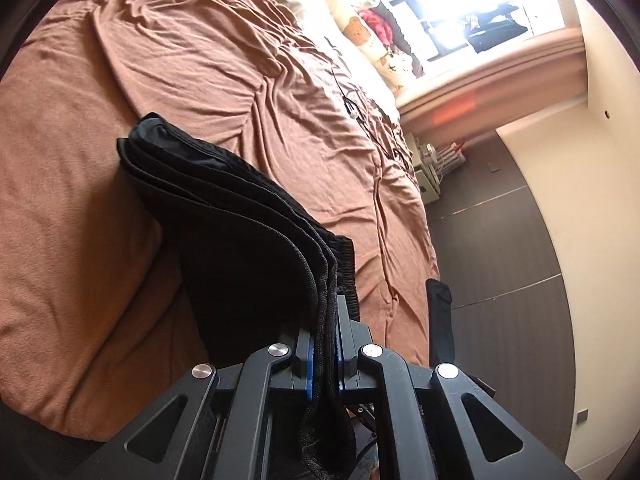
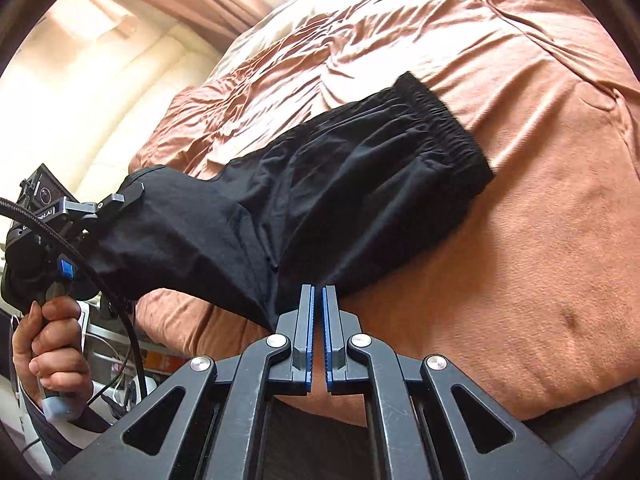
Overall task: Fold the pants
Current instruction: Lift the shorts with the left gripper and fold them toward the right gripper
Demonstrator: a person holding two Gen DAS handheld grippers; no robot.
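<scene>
Keep left gripper (image 1: pixel 325 354) pinching stacked hem layers of black pants (image 2: pixel 320 184) lying partly folded on brown bedspread (image 2: pixel 540 240), carry them level toward elastic waistband (image 2: pixel 444 128), right gripper (image 2: pixel 318 334) nearly closed, empty.

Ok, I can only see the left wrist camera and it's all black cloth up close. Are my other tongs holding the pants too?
Observer: No. The right tongs are closed to a slit at the near edge of the black pants, with no cloth between them.
Operator: Is the whole thing up in the air?
Observer: Only your end. The left tongs hold it raised; the rest lies on the brown bedspread.
Operator: Can you see my hand?
Observer: Yes, your left hand is wrapped around the handle.
</scene>
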